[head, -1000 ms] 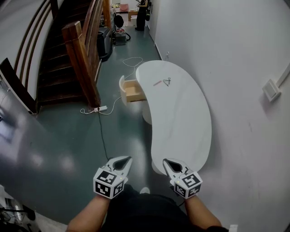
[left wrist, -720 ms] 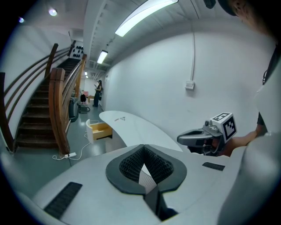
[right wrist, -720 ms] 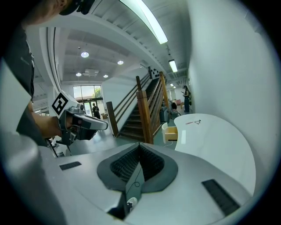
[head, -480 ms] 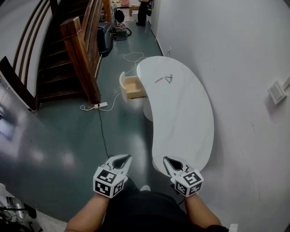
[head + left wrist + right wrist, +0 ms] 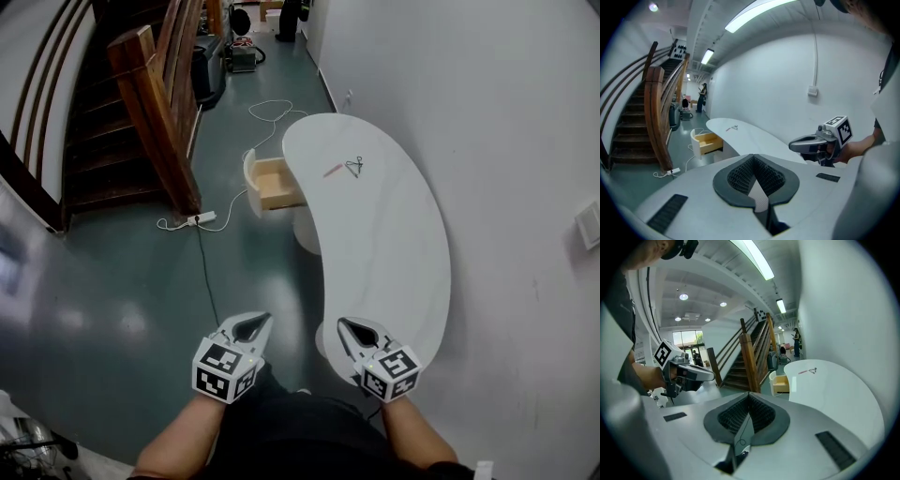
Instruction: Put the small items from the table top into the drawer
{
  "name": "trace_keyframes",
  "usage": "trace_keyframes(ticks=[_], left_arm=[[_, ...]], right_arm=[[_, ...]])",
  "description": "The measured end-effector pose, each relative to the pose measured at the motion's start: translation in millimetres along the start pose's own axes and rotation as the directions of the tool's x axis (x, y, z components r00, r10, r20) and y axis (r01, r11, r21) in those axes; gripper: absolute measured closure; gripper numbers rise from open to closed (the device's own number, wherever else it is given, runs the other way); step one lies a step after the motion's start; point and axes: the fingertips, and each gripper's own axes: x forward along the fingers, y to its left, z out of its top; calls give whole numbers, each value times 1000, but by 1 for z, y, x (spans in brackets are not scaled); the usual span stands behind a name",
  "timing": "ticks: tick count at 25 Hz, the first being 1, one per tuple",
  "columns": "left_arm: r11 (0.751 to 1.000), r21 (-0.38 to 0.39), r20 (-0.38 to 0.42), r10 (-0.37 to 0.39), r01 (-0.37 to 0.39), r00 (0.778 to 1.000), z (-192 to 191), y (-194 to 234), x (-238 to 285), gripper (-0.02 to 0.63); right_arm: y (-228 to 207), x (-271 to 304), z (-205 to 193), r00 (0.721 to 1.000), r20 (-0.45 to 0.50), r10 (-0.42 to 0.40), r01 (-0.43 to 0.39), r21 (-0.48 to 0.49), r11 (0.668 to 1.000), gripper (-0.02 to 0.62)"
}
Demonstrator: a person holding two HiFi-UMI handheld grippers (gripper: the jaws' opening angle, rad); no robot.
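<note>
Wooden staircase (image 5: 141,103): far left, rising from the dark green floor (image 5: 112,309).
Power strip (image 5: 197,219): white, lying on the floor near the foot of the staircase, a cable running from it.
Left gripper (image 5: 255,325): held low in front of the person, over the floor, well apart from the table; its jaws are clenched together with nothing between them.
Drawer (image 5: 272,183): pulled open at the table's far left edge, its light wood inside showing; what lies in it cannot be made out.
Pinkish stick (image 5: 333,171): lying on the far end of the table top, near the drawer side.
Small dark wire-shaped item (image 5: 355,166): just beside the stick, to its right, also on the table top; too small to name more closely.
Right gripper (image 5: 354,330): level with the left one, near the table's near end; jaws pressed together, holding nothing.
White table (image 5: 394,272): kidney-shaped, standing along the wall.
White wall (image 5: 506,141): fills the right side.
</note>
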Motion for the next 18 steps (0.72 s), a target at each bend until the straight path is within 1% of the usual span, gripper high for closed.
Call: trace_keyframes(ticks=[5,8,14,18], left_arm=[[1000,12,30,9,-9,1000,44,71,21,592],[1000,22,39,-1,0,999,63,108,31,592],[998,42,8,-49,48,999,75,165,52,592],[996,49,4,-81,81,997,88,201,65,592]], right_arm=[[-15,57,41,1000,9,-8,8,-20,1000,597],[-22,92,62,1000,8,-15,15,-34,999,597],[-27,153,84,999,-20,-38,37,-36,999,597],[-34,188,96,997,-35,-74,73,-37,997,597]])
